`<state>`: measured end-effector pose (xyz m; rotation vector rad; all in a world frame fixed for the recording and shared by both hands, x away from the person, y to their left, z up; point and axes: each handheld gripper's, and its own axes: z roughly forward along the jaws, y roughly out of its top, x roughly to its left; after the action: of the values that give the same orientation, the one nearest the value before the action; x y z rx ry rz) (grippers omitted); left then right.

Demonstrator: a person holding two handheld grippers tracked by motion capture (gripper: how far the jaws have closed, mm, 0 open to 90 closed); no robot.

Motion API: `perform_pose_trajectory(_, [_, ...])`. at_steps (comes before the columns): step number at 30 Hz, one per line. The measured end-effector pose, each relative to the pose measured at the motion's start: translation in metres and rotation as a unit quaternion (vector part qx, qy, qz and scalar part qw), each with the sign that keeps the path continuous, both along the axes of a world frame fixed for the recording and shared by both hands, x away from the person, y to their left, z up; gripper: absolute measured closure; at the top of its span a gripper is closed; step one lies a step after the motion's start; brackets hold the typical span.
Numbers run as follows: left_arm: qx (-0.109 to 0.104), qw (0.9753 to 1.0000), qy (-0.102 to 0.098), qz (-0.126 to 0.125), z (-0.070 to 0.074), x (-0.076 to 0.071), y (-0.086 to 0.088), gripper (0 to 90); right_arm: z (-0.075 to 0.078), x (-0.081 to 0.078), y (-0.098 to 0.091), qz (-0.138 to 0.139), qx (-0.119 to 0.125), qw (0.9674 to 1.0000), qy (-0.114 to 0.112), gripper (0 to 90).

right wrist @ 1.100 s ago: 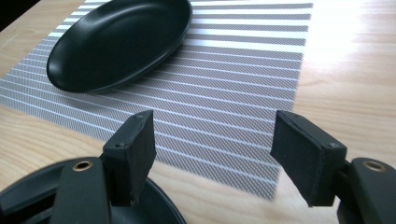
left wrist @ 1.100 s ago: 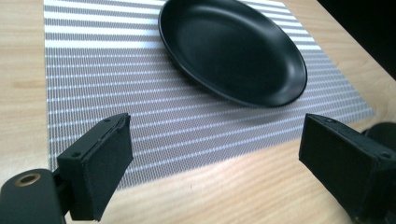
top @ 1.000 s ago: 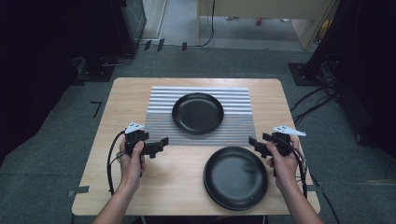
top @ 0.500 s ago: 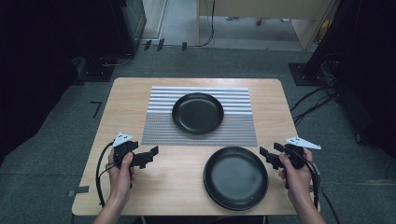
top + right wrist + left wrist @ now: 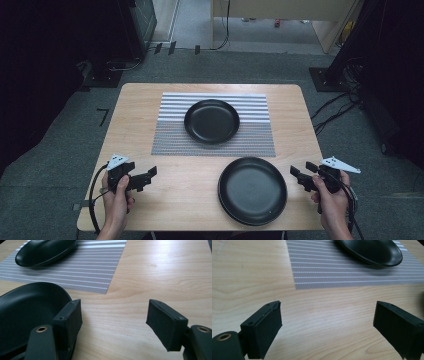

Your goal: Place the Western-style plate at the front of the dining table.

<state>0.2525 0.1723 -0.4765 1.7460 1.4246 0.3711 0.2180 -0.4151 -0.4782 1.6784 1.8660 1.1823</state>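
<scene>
Two tools at the near edge of the bench.
Left tool [image 5: 148,176] and right tool [image 5: 300,175] both gape, empty; near plate [image 5: 252,190] lies between them, far plate [image 5: 211,121] on the mat [image 5: 170,137].

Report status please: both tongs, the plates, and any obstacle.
Left tongs open, empty. Right tongs open, empty, beside near plate. Far plate on striped mat. No obstacle between.

Both hands come in from the near edge, the left gripper [image 5: 146,178] and right gripper [image 5: 299,175] held level, pointing inward at each other, fingers [image 5: 263,332] spread wide and bare.
</scene>
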Motion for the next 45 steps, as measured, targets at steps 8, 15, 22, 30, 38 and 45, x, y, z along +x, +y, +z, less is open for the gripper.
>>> perform_pose_trajectory(8, [0.008,0.9995,0.009,0.028,-0.015,-0.016,0.024,7.9,-0.006,-0.015,-0.016,-0.013,-0.003,0.9999,0.002,27.9])
perform_pose_trajectory(15, [0.019,0.9988,0.007,0.044,-0.018,-0.029,0.041,7.9,-0.019,-0.028,-0.03,-0.026,-0.004,0.9994,0.021,27.9])
perform_pose_trajectory(22, [0.037,0.998,0.007,0.051,-0.023,-0.039,0.054,7.9,-0.028,-0.037,-0.038,-0.035,-0.009,0.9989,0.03,27.8])
perform_pose_trajectory(30, [0.06,0.9961,0.008,0.065,-0.031,-0.046,0.065,7.9,-0.038,-0.046,-0.046,-0.046,-0.017,0.998,0.039,27.6])
perform_pose_trajectory(38, [0.105,0.9926,0.005,0.061,-0.04,-0.047,0.061,7.8,-0.044,-0.05,-0.037,-0.044,-0.076,0.9958,0.027,26.0])
perform_pose_trajectory(45, [0.139,0.9887,-0.006,0.056,-0.043,-0.049,0.054,7.2,-0.051,-0.051,-0.026,-0.041,-0.116,0.9924,0.003,19.3])
